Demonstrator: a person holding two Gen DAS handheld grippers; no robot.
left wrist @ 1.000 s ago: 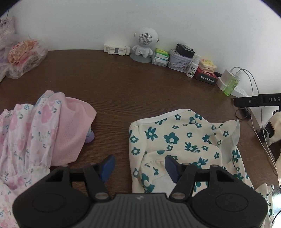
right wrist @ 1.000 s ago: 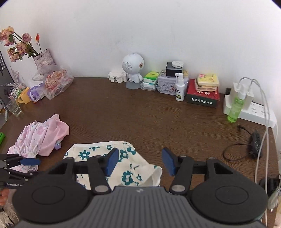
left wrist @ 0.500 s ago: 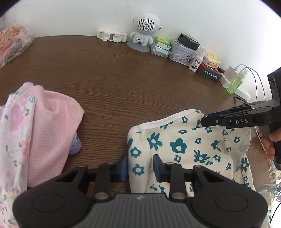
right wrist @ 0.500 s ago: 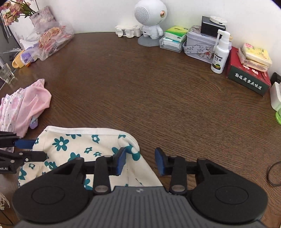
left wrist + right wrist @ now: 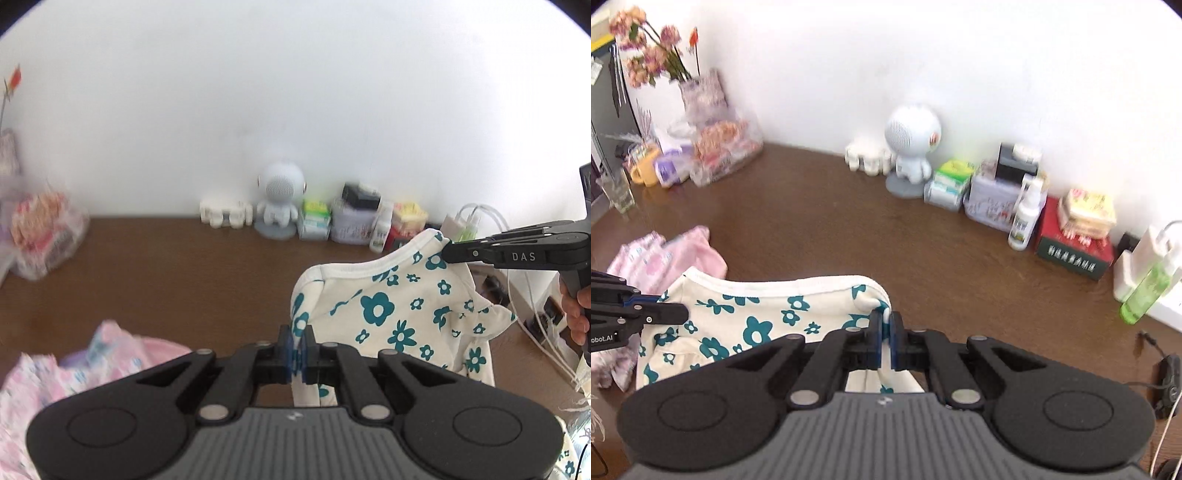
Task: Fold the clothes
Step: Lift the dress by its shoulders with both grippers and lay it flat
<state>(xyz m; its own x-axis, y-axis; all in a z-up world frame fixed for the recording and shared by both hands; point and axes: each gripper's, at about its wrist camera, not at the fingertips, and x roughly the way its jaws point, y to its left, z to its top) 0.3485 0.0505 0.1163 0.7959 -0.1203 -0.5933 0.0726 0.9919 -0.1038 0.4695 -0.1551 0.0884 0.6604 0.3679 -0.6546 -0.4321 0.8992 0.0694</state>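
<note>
Both grippers have just closed on the cream cotton garment with teal flower print [image 5: 399, 310] — a second ago it lay flat on the dark brown wooden table [image 5: 820, 221], now it hangs lifted, stretched between the left gripper [image 5: 297, 345] and right gripper [image 5: 885, 334], each clamped on a white-trimmed corner — pink floral clothes [image 5: 74, 369] lie at left.

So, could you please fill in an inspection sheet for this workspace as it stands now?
Surface: brown wooden table.
Job's things: cream floral garment held up by both grippers; pink clothes heaped at the left.
Clutter: robot figurine, tins, boxes, spray bottle, green bottle along the wall.
Grippers: left gripper, right gripper both shut on the garment's edge.
Cables: white leads at the charger.
Surroundings: white wall; flowers.
</note>
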